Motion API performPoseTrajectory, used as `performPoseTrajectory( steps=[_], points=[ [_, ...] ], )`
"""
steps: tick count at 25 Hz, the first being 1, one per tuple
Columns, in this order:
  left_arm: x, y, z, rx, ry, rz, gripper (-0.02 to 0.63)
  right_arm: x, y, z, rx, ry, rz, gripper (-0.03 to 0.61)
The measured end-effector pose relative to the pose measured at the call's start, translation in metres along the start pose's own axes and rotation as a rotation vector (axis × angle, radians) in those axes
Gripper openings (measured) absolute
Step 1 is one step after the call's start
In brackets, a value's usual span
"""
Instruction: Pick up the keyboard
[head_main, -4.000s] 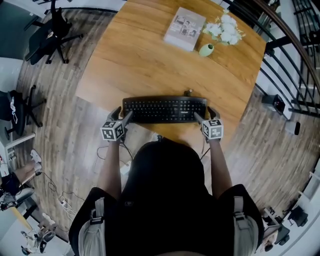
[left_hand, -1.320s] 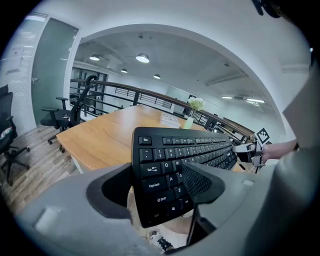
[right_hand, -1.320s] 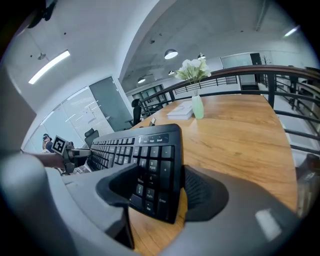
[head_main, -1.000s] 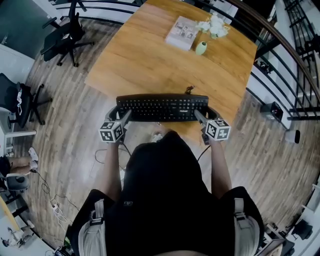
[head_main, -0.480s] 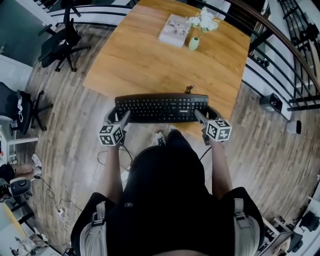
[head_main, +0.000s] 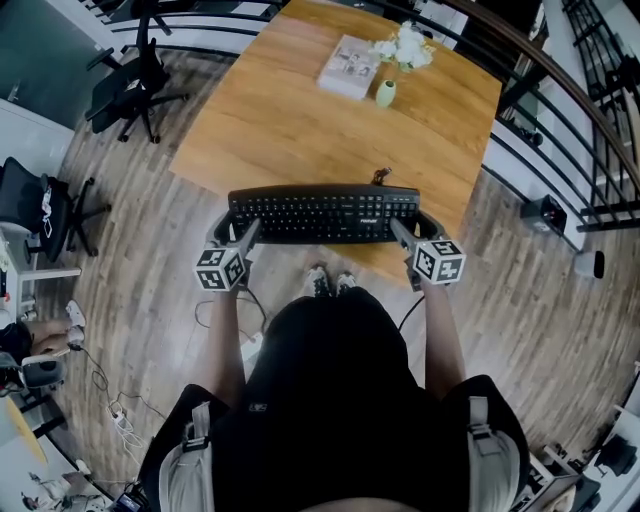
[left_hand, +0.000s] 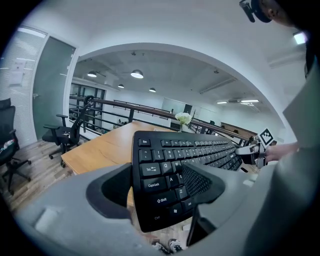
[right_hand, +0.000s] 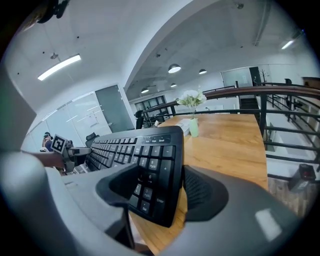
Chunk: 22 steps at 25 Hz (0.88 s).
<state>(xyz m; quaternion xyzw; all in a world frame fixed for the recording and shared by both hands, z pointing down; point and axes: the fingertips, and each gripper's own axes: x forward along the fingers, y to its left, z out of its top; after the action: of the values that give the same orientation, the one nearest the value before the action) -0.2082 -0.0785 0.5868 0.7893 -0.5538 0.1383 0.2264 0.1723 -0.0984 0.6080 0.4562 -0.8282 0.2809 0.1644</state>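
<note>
The black keyboard hangs level over the near edge of the wooden table, held at both ends. My left gripper is shut on its left end, jaws above and below the keys. On the other end my right gripper is shut round the number pad. In the left gripper view, the right gripper shows at the far end of the keyboard. The left gripper shows likewise in the right gripper view.
A book and a small green vase with white flowers stand at the table's far side. A small dark object lies just behind the keyboard. Office chairs stand at the left, a railing at the right.
Both grippers have lifted the keyboard a little off the table and drawn it toward the person. The person's feet now show below it.
</note>
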Motion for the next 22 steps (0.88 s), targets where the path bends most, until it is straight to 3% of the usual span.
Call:
performPoseTrajectory(
  steps=[7, 22],
  points=[
    [-0.016, -0.021, 0.013, 0.001, -0.043, 0.036, 0.304, -0.015, -0.005, 0.016, -0.048, -0.019, 0.044, 0.284],
    [-0.037, -0.053, 0.001, -0.016, -0.099, 0.088, 0.307, -0.037, -0.016, 0.015, -0.135, -0.047, 0.093, 0.284]
  ],
)
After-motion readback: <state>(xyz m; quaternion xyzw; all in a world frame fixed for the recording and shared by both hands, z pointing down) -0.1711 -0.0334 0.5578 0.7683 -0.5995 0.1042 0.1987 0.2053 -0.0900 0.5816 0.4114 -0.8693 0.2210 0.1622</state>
